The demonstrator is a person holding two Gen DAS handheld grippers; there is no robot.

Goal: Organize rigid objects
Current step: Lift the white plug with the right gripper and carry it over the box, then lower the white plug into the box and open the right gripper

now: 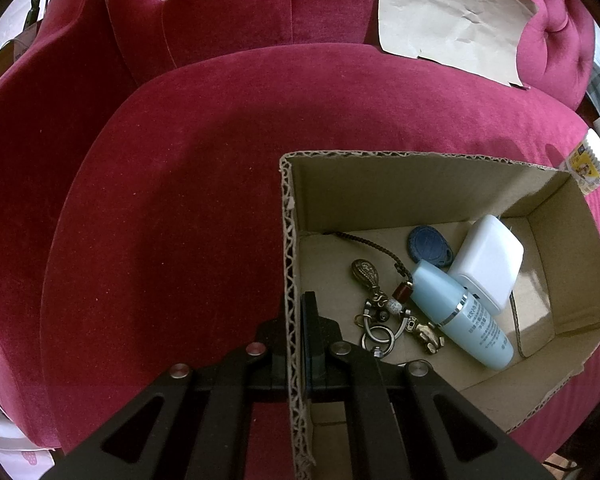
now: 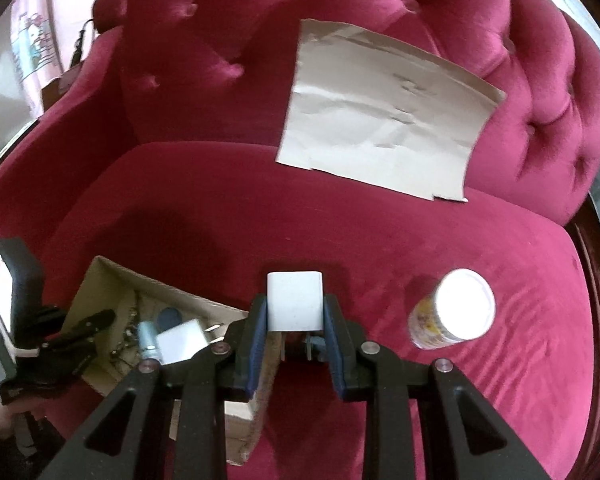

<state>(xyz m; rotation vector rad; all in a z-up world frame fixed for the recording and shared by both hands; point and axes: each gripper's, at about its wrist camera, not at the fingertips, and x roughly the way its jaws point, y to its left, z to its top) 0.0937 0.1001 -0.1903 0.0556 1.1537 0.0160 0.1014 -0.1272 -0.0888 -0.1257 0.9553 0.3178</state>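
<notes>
An open cardboard box (image 1: 380,184) sits on the red sofa seat. It holds a light blue bottle (image 1: 460,316), a white charger (image 1: 488,260), a blue key fob (image 1: 430,246) and a keychain with charms (image 1: 384,312). My left gripper (image 1: 296,312) is shut on the box's left wall. My right gripper (image 2: 295,312) is shut on a white cube-shaped block (image 2: 295,300), held above the seat just right of the box (image 2: 112,280). The left gripper also shows in the right wrist view (image 2: 96,322).
A white-lidded round container (image 2: 460,306) stands on the seat to the right; it also shows in the left wrist view (image 1: 590,164). A flat sheet of cardboard (image 2: 384,108) leans against the sofa back (image 2: 220,60).
</notes>
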